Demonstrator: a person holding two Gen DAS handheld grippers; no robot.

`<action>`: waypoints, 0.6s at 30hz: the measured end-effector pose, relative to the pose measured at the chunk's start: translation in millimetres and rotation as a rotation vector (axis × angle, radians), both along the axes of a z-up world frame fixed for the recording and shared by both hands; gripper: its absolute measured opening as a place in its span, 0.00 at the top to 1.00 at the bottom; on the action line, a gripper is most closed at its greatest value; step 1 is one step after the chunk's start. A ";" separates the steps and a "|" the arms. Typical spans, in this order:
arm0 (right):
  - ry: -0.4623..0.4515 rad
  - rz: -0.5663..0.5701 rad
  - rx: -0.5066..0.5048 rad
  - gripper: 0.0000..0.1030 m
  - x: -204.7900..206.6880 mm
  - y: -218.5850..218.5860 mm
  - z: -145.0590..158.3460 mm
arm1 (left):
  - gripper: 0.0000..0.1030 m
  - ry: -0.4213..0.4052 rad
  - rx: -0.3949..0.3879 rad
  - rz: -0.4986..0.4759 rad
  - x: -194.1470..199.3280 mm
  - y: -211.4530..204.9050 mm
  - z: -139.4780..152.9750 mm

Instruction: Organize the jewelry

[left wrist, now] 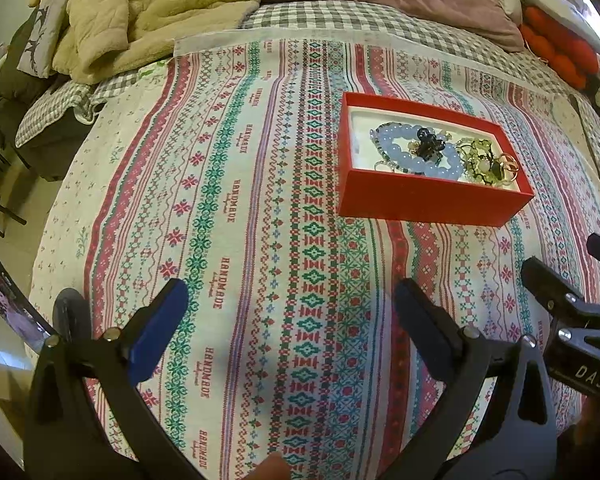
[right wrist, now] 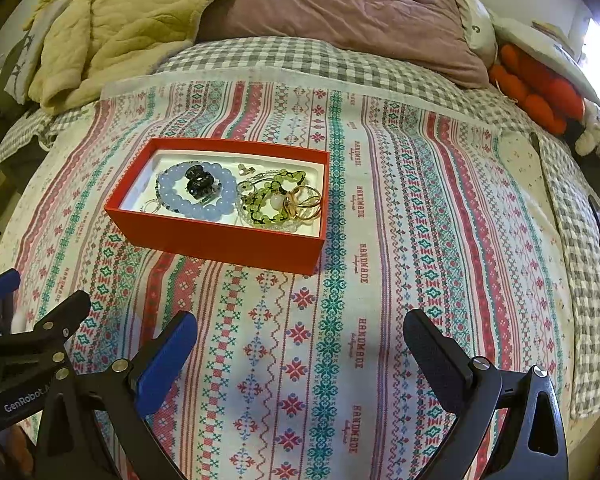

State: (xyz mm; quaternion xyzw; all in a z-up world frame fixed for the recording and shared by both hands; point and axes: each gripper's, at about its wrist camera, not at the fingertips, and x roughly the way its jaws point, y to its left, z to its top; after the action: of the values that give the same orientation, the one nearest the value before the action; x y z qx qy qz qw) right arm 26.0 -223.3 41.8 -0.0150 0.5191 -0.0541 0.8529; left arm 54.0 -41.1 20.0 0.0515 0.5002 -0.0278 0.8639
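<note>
Spread over the bed, a patterned cloth [right wrist: 380,280] printed with "HANDMADE" carries everything that matters, with a gingham sheet [right wrist: 300,60], a mauve pillow [right wrist: 340,8] and a rumpled tan blanket [right wrist: 112,28] beyond it.

On that cloth sits the red jewelry box [right wrist: 220,240], lidless, its white lining showing. Inside lie a pale blue bead bracelet [right wrist: 204,206] with a small black hair clip [right wrist: 198,186] resting on top of it, a green bead bracelet [right wrist: 268,196] just beside, and gold rings [right wrist: 304,202] touching the green beads at the box's right end. Thin chains seem tangled underneath, though they are too fine to sort out.

Both claws hang over bare cloth, well short of the box. The left claw [left wrist: 292,312] is spread wide and holds nothing; the right claw [right wrist: 300,340] is likewise spread and empty.

Judging by this, the pieces are all gathered in the box and nothing lies loose on the cloth that can be seen. Either the sorting is finished, or the heap itself is to be untangled. In that case, the next move calls for a reach into the box, likely lifting the clip off first, since it pins the blue bracelet.
</note>
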 end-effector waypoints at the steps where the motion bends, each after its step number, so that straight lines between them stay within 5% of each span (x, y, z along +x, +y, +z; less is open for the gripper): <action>1: 0.000 0.000 0.000 0.00 -0.1 0.1 -0.1 | 0.01 0.001 0.000 -0.002 0.0 -0.4 -0.2; 18: 0.007 -0.008 0.004 0.00 -1.1 -1.2 -2.3 | 0.01 0.006 0.004 -0.015 -0.5 -3.4 -2.1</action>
State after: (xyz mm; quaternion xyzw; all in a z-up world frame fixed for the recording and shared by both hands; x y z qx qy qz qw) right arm 24.8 -224.5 39.4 -0.0115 0.5221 -0.0564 0.8509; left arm 53.4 -44.5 18.0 0.0568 0.5025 -0.0335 0.8620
